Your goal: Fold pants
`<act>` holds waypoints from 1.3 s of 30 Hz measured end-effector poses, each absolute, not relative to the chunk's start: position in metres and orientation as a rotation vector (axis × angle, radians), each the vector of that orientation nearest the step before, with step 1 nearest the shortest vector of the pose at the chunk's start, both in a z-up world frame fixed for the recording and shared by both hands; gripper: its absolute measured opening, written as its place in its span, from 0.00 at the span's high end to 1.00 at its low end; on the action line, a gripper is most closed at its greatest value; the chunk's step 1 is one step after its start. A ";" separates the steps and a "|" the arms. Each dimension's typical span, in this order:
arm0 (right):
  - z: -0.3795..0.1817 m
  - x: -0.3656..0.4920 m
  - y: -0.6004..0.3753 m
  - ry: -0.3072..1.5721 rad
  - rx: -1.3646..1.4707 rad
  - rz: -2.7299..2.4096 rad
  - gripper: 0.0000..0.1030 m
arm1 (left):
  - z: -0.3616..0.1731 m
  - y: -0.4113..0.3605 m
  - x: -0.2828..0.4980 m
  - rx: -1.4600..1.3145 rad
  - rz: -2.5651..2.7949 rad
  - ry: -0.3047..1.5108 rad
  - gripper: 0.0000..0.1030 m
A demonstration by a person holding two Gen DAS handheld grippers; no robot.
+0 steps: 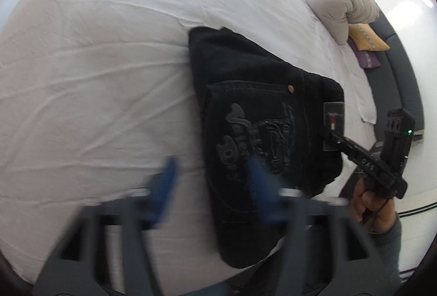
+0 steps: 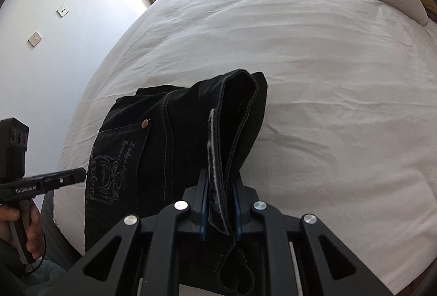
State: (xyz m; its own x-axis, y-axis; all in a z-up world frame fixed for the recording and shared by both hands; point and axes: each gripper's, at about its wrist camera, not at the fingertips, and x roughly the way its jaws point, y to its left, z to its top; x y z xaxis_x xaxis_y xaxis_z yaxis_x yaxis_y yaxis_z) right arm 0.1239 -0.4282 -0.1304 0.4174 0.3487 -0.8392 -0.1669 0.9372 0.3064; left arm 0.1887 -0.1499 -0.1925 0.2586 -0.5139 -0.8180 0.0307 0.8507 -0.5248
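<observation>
Black denim pants already folded into a compact bundle, lying at near edge of white-sheeted bed; final tidy or release left, probably.

Right gripper clamped on hem strip, seen only from right wrist. Left gripper spread wide, empty, blurred, shown only by left wrist.

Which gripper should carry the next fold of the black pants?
Right, probably. The right gripper is shut on the pants at a hem; the left gripper is open, holding nothing.
</observation>
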 end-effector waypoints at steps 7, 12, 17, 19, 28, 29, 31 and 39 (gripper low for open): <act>-0.140 0.121 -0.437 1.112 0.240 0.345 0.84 | -0.210 -0.158 0.204 -0.505 -0.404 1.305 0.15; -0.155 0.127 -0.450 1.138 0.317 0.349 0.84 | -0.219 -0.169 0.209 -0.522 -0.453 1.345 0.54; -0.168 0.126 -0.461 1.152 0.395 0.347 0.84 | -0.215 -0.187 0.212 -0.494 -0.459 1.354 0.71; -0.167 0.124 -0.461 1.148 0.398 0.341 0.84 | -0.210 -0.187 0.211 -0.483 -0.469 1.343 0.74; -0.123 0.107 -0.431 1.059 0.186 0.284 0.85 | -0.162 -0.190 0.205 -0.401 -0.480 1.240 0.78; -0.118 0.106 -0.430 1.048 0.177 0.283 0.85 | -0.153 -0.186 0.204 -0.388 -0.479 1.224 0.78; -0.106 0.104 -0.426 1.022 0.168 0.288 0.85 | -0.136 -0.181 0.205 -0.371 -0.480 1.188 0.78; -0.070 0.143 -0.399 0.945 0.133 0.343 0.85 | -0.099 -0.139 0.238 -0.328 -0.424 1.112 0.78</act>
